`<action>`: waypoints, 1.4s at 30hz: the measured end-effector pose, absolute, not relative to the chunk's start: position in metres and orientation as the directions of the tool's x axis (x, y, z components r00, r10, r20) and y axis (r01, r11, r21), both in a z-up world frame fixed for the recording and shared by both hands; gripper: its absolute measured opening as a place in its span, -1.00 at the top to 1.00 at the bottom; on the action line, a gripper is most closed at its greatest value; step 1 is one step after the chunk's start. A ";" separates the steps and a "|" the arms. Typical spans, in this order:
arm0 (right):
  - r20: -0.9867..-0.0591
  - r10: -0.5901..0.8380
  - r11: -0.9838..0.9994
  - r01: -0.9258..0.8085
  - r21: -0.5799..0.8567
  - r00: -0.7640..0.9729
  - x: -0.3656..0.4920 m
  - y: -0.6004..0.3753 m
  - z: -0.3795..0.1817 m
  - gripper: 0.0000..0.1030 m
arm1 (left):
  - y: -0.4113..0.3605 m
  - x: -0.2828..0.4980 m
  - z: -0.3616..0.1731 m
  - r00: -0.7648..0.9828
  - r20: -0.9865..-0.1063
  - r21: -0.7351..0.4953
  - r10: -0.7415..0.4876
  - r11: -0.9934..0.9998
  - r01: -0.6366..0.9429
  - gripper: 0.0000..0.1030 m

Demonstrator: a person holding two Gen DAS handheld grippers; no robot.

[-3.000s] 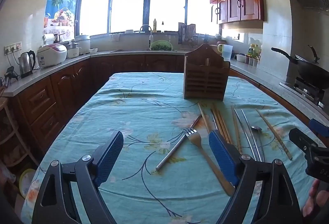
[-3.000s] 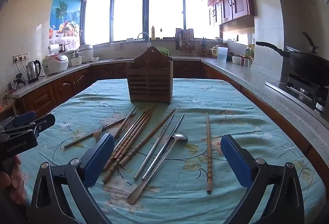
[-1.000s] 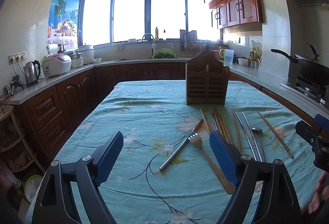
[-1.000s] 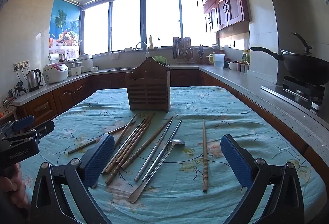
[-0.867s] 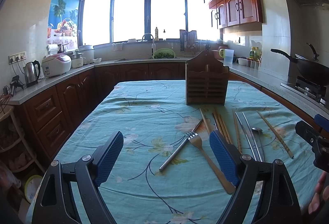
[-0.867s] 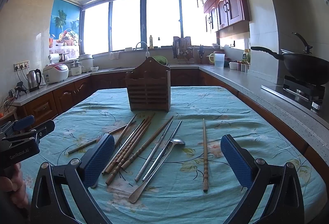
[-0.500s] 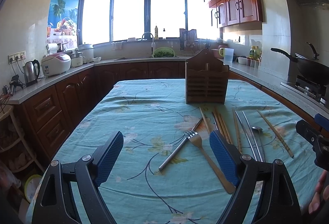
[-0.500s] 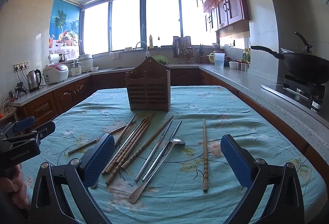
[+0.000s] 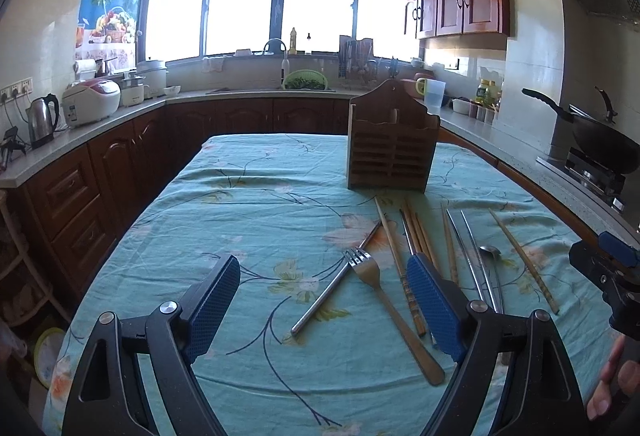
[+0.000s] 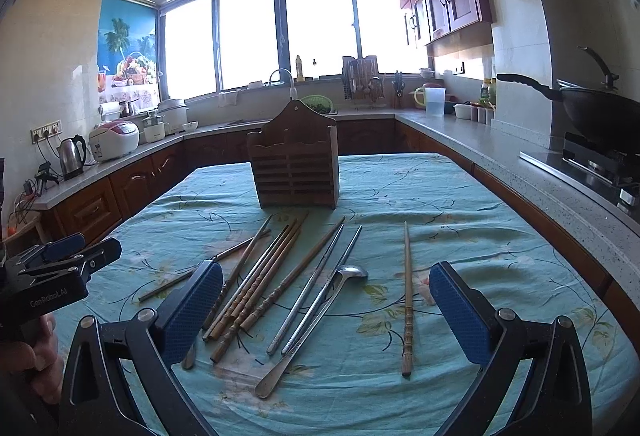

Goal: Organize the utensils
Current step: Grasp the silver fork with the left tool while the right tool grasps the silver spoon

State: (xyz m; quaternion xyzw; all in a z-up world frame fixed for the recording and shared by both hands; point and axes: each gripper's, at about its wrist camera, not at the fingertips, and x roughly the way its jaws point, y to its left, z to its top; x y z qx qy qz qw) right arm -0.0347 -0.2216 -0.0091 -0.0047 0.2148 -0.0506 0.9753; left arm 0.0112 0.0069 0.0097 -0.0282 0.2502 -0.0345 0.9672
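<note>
Change: over the last 3 seconds I see both views lift slightly, so the far wall sits lower in frame; no utensil has shifted on the cloth.
Left gripper [image 9: 320, 292]: my left jaws are spread wide and hold nothing, hovering above the near end of the counter [image 9: 248, 220], which is covered by a teal floral cloth.
Right gripper [image 10: 326, 300]: jaws spread wide too, nothing between them, hovering over the utensil spread.
Utensil holder [image 10: 294, 160]: a slatted wooden box standing upright past the utensils, toward the far end of the counter; I see nothing sticking out of it.
Fork [image 9: 394, 314]: lies flat, tines pointing away from me, just beside a metal chopstick [image 9: 336, 282] that angles across it.
Wooden chopsticks [image 10: 260, 276]: a loose bundle lying side by side, tips toward the holder.
Single wooden chopstick [image 10: 407, 296]: lies alone, apart to the right of the rest.
Spoon [image 10: 316, 320]: long-handled, metal, bowl away from me, touching 2 metal chopsticks [image 10: 308, 288] alongside.
</note>
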 end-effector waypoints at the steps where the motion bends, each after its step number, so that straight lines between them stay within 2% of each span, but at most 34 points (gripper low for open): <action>1: -0.429 -0.098 0.995 0.099 -0.020 0.898 -0.032 -0.224 -0.009 -0.99 | 0.007 0.016 0.010 0.862 -0.498 -0.075 -0.092 0.995 0.063 -0.65; 5: -0.468 -0.084 0.994 0.107 0.024 0.880 -0.021 -0.236 -0.009 -0.99 | 0.009 0.037 0.010 0.820 -0.556 -0.110 -0.136 0.990 0.090 -0.60; 7: -0.487 -0.079 0.993 0.110 0.034 0.870 -0.015 -0.239 -0.010 -0.95 | 0.010 0.048 0.008 0.794 -0.587 -0.129 -0.158 0.987 0.101 -0.54; 8: -0.499 -0.076 0.993 0.111 0.042 0.863 -0.011 -0.241 -0.011 -0.92 | 0.011 0.053 0.007 0.780 -0.601 -0.141 -0.172 0.984 0.109 -0.44; 11: -0.546 -0.058 0.991 0.116 0.072 0.836 0.001 -0.246 -0.017 -0.62 | 0.015 0.069 0.004 0.737 -0.641 -0.178 -0.214 0.976 0.128 -0.25; 12: -0.564 -0.049 0.989 0.118 0.086 0.824 0.007 -0.248 -0.019 -0.46 | 0.014 0.080 0.005 0.722 -0.655 -0.187 -0.224 0.973 0.133 -0.19; 14: -0.600 -0.027 0.986 0.122 0.118 0.799 0.017 -0.253 -0.025 -0.29 | 0.017 0.091 0.004 0.701 -0.673 -0.199 -0.237 0.970 0.137 -0.16; 16: -0.631 -0.011 0.982 0.128 0.140 0.776 0.026 -0.257 -0.031 -0.03 | 0.019 0.102 0.003 0.680 -0.692 -0.204 -0.243 0.969 0.139 -0.12; 18: -0.656 0.005 0.979 0.130 0.157 0.755 0.035 -0.260 -0.037 0.10 | 0.020 0.114 0.000 0.660 -0.708 -0.213 -0.253 0.967 0.142 -0.04; 22: -0.695 0.021 0.975 0.139 0.173 0.719 0.047 -0.264 -0.047 0.26 | 0.020 0.135 -0.006 0.618 -0.738 -0.231 -0.271 0.962 0.147 0.12; 26: -0.725 0.030 0.971 0.152 0.184 0.688 0.058 -0.269 -0.055 0.27 | 0.023 0.151 -0.010 0.574 -0.763 -0.255 -0.298 0.954 0.157 0.31; 32: -0.768 0.080 0.960 0.157 0.230 0.635 0.075 -0.277 -0.069 0.34 | 0.013 0.175 -0.026 0.542 -0.777 -0.278 -0.321 0.947 0.162 0.35; 36: -0.765 0.101 0.954 0.156 0.256 0.636 0.083 -0.280 -0.068 0.37 | 0.012 0.187 -0.029 0.541 -0.774 -0.290 -0.330 0.943 0.161 0.39; 38: -0.766 0.110 0.949 0.163 0.271 0.634 0.087 -0.282 -0.069 0.54 | 0.011 0.190 -0.031 0.541 -0.771 -0.297 -0.336 0.941 0.161 0.49; 40: -0.767 0.126 0.943 0.165 0.290 0.630 0.091 -0.284 -0.072 0.82 | 0.011 0.192 -0.033 0.542 -0.765 -0.309 -0.348 0.937 0.166 0.50; 42: -0.765 0.137 0.940 0.161 0.301 0.629 0.092 -0.286 -0.071 0.87 | 0.011 0.193 -0.034 0.545 -0.759 -0.313 -0.357 0.933 0.175 0.52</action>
